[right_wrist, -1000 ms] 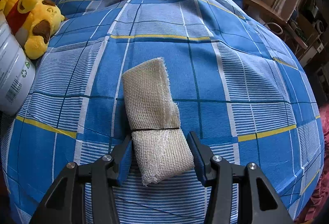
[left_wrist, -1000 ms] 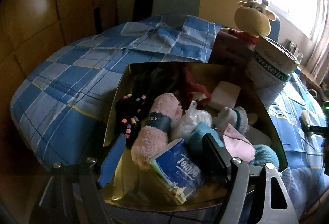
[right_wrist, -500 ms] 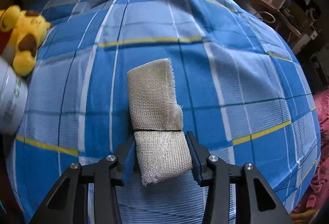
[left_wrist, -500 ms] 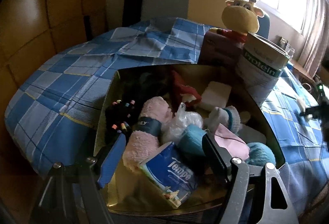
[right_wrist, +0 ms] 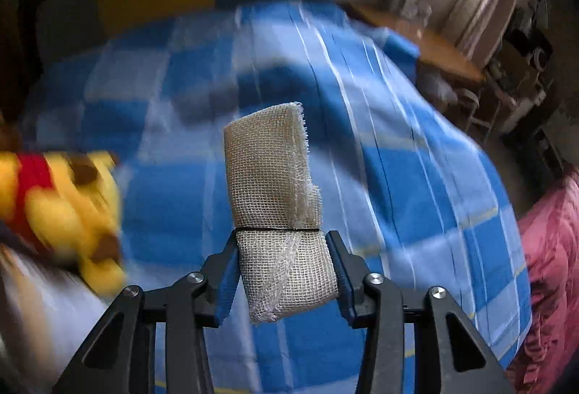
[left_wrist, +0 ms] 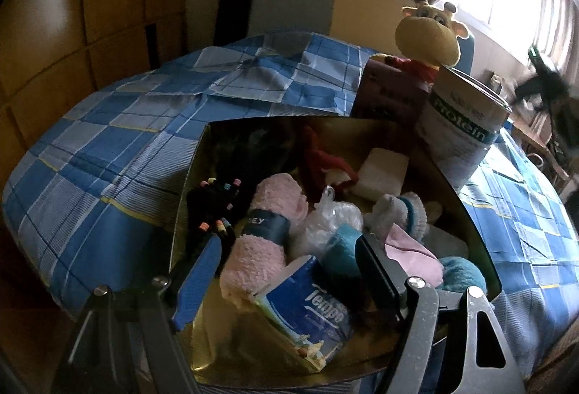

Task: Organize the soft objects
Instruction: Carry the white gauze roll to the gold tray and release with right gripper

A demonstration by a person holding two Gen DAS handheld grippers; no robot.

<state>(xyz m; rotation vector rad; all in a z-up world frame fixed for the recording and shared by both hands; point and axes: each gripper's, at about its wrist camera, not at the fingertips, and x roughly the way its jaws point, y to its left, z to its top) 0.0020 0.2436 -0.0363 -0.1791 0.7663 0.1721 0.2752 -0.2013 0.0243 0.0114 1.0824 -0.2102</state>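
Beige open-weave gauze roll (right_wrist: 280,209), cinched by a thin black band at its middle, sits clamped in the right gripper (right_wrist: 286,271); both blue pads press its lower half, upper half sticks out past the fingertips. Roll is in the air above the blue-and-white checked bedspread (right_wrist: 416,177), not touching it. Right wrist view is motion-blurred. Yellow plush toy with red collar (right_wrist: 65,213) shows at that view's left edge, smeared.

Landmark: gold-lined open box (left_wrist: 470,224) on the bedspread, seen from the left wrist view.
- Left gripper (left_wrist: 289,267) hangs over the box's near edge, fingers wide, nothing between the pads; one blue pad over the left rim, dark one over the contents.
- Inside the box, near side: blue Tempo tissue pack (left_wrist: 311,314); just behind it a pink fluffy rolled towel with a dark band (left_wrist: 264,231).
- Inside, left: black hair ties with coloured beads (left_wrist: 213,206).
- Inside, middle: clear crumpled plastic bag (left_wrist: 333,216), teal soft item (left_wrist: 336,249).
- Inside, right: pale pink cloth (left_wrist: 412,253), teal fuzzy ball (left_wrist: 459,274), white-and-teal knit item (left_wrist: 401,209).
- Inside, far side: white sponge block (left_wrist: 383,173), red item (left_wrist: 322,159).
- Just beyond the box's far-right corner: white protein tin with green label (left_wrist: 466,126), dark maroon carton (left_wrist: 391,93), the plush toy behind them.

The gauze roll is well apart from the box, off to its right.
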